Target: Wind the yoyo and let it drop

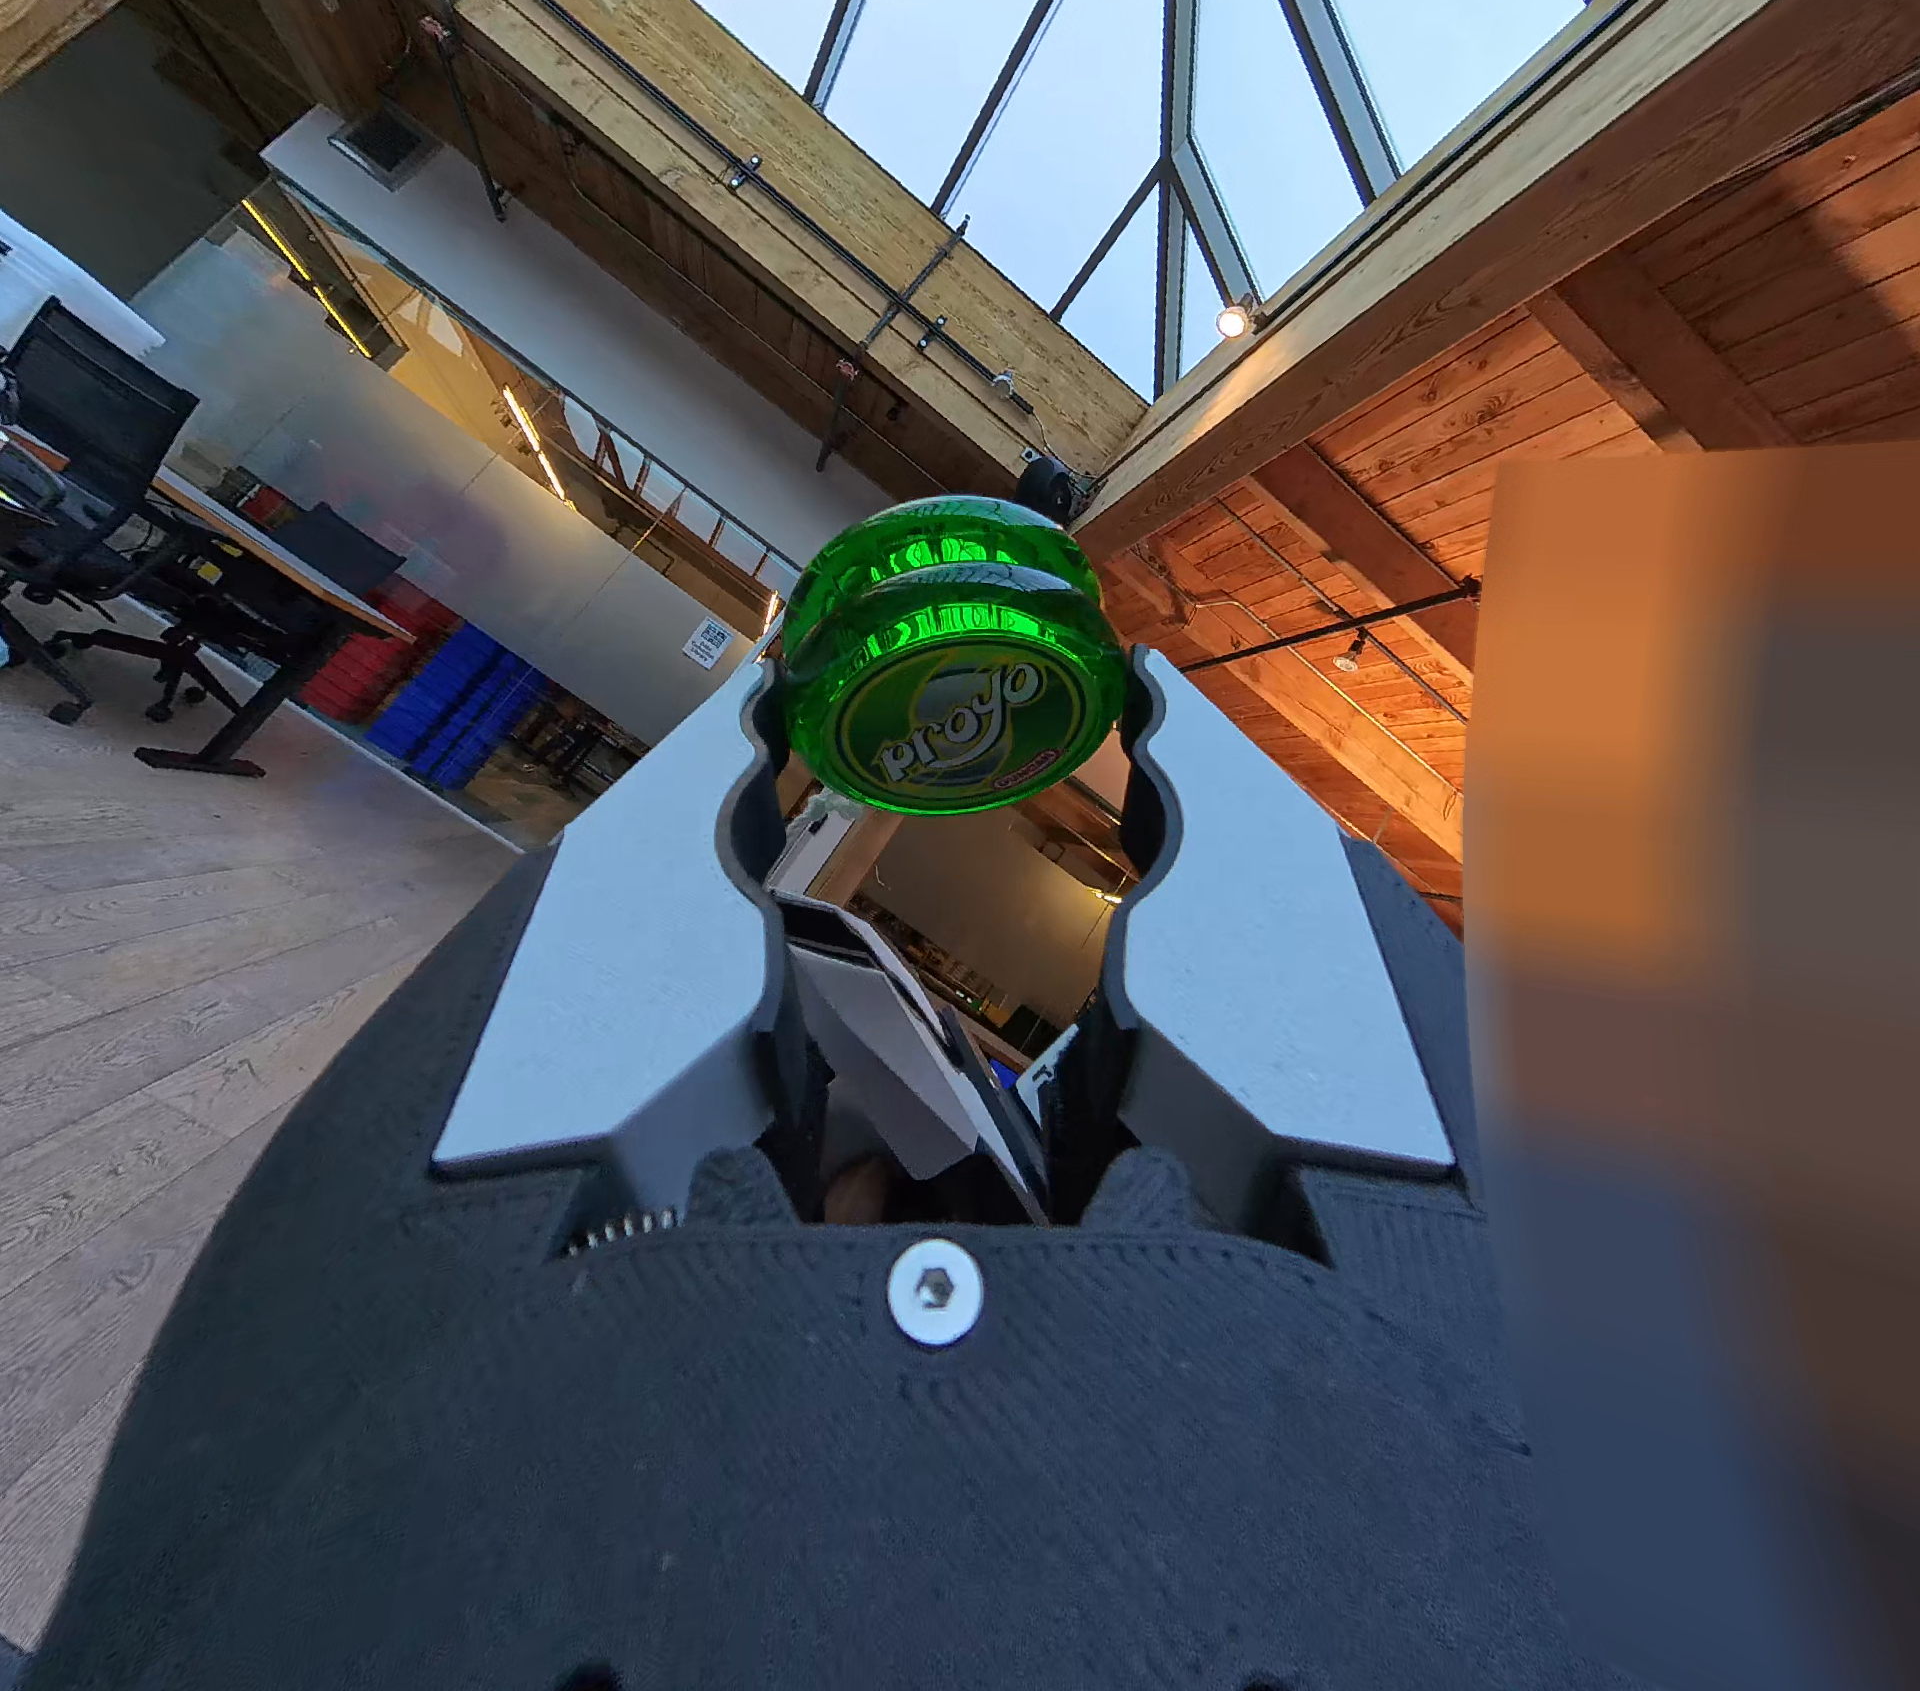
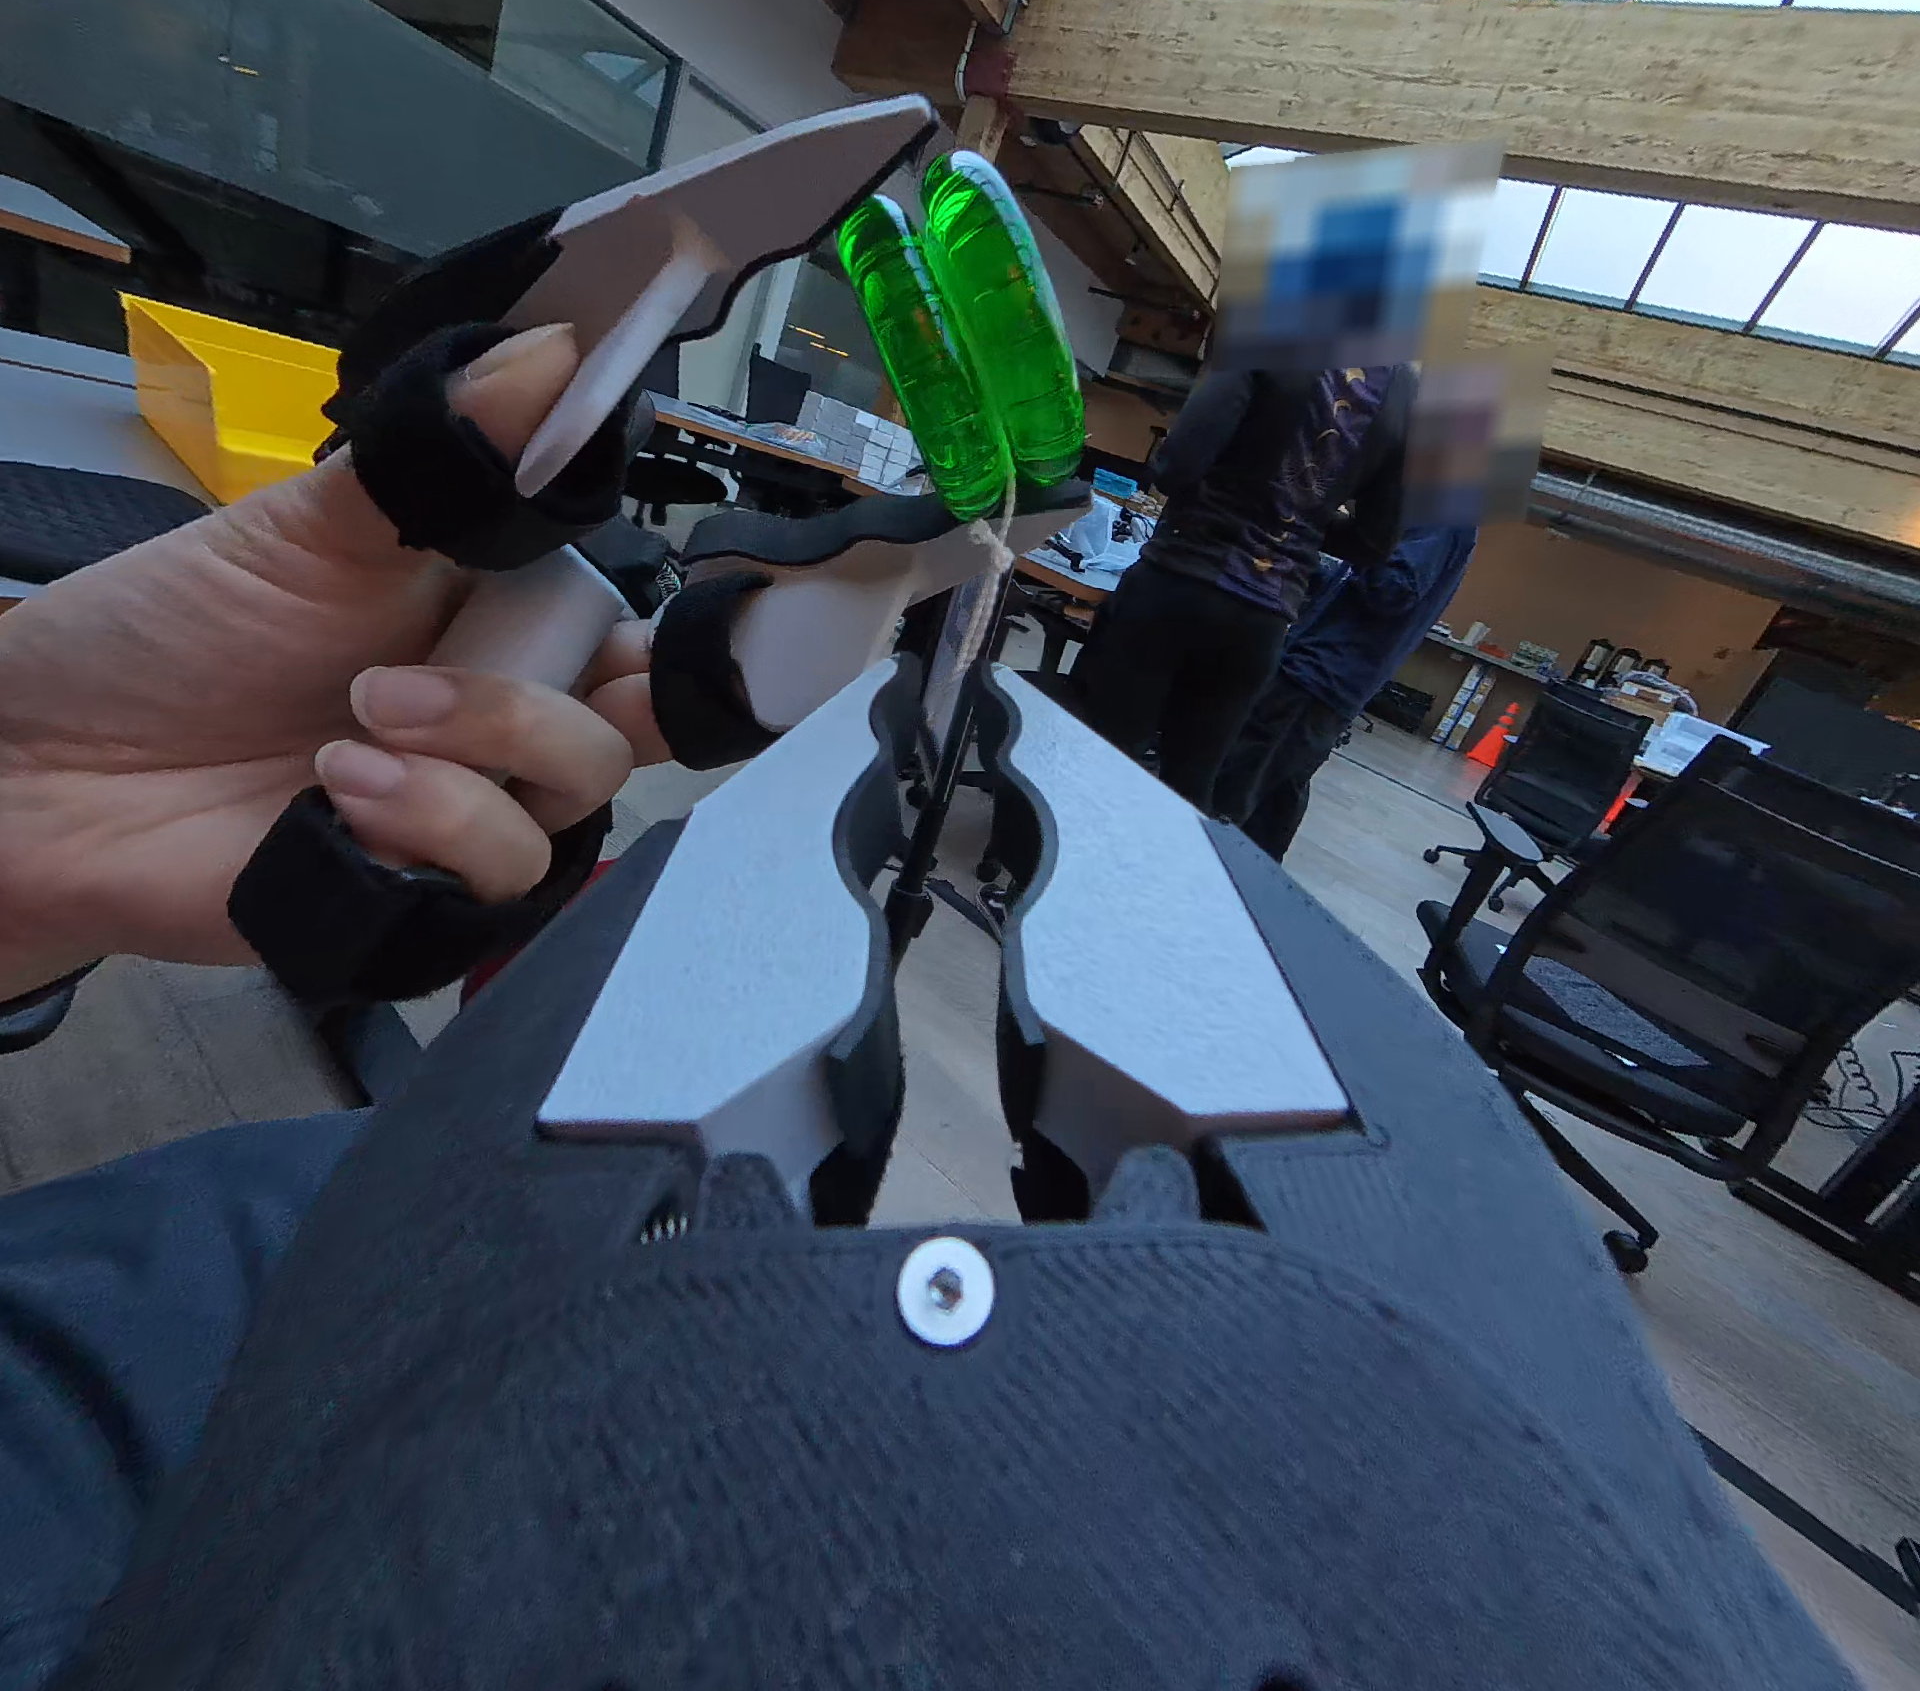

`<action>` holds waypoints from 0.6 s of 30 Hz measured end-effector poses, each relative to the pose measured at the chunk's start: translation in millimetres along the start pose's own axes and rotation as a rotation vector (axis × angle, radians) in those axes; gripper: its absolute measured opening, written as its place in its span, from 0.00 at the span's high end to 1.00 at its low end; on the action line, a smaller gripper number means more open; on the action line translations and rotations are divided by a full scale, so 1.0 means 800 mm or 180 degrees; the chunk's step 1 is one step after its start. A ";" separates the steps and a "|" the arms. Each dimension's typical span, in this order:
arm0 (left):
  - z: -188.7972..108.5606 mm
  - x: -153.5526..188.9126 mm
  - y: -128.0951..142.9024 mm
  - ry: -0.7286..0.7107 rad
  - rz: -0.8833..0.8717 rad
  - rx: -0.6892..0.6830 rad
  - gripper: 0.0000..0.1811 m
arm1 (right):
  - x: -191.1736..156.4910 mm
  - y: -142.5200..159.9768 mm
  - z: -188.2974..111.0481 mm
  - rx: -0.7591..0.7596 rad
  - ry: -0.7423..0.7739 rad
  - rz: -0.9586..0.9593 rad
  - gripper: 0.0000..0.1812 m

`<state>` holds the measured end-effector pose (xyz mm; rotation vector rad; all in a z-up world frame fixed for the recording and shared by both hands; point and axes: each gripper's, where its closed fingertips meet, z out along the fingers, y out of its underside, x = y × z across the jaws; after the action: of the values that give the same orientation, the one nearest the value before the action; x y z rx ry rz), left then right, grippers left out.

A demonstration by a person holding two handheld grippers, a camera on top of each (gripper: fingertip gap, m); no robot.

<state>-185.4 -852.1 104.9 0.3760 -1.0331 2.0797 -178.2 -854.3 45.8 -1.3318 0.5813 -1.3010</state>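
In the left wrist view, the left gripper (image 1: 951, 685) points up toward the ceiling and clamps the green yoyo (image 1: 951, 654) between the tips of its 2 fingers. The printed face of the yoyo turns toward the camera, and its groove runs across, from one finger to the other.

In the right wrist view, the right gripper (image 2: 943, 691) has its jaws narrow, with only a thin gap between the tips. The pale string (image 2: 987, 592) hangs from the groove of the yoyo (image 2: 961, 337) down to these tips; I cannot tell if the tips pinch it. A little farther, a hand (image 2: 239, 685) with black straps on its fingers holds the left gripper (image 2: 940, 327), and the yoyo stands on edge between its upper and lower finger.

Farther behind are a black office chair (image 2: 1662, 945), a yellow bin (image 2: 229, 394), 2 standing persons (image 2: 1278, 561), and above them the wooden beams (image 2: 1455, 72) and the skylight (image 1: 1174, 31).
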 end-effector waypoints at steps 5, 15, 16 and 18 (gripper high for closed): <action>0.002 0.001 0.003 0.0020 -0.0025 -0.0026 0.65 | 0.002 -0.001 0.000 0.0008 0.0026 0.0117 0.99; 0.001 -0.006 0.000 -0.0043 -0.0002 -0.0016 0.65 | -0.001 0.000 -0.001 0.0042 -0.0241 0.0349 1.00; -0.001 -0.010 -0.003 -0.0079 0.0006 0.0000 0.65 | 0.000 -0.001 -0.002 0.0073 -0.0266 0.0388 1.00; -0.004 -0.018 -0.007 -0.0149 -0.0003 0.0025 0.65 | -0.004 -0.009 -0.006 0.0226 -0.0451 0.0516 1.00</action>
<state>-171.7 -854.5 98.1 0.4309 -1.0523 2.0835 -185.7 -851.0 50.1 -1.2795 0.5284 -1.0769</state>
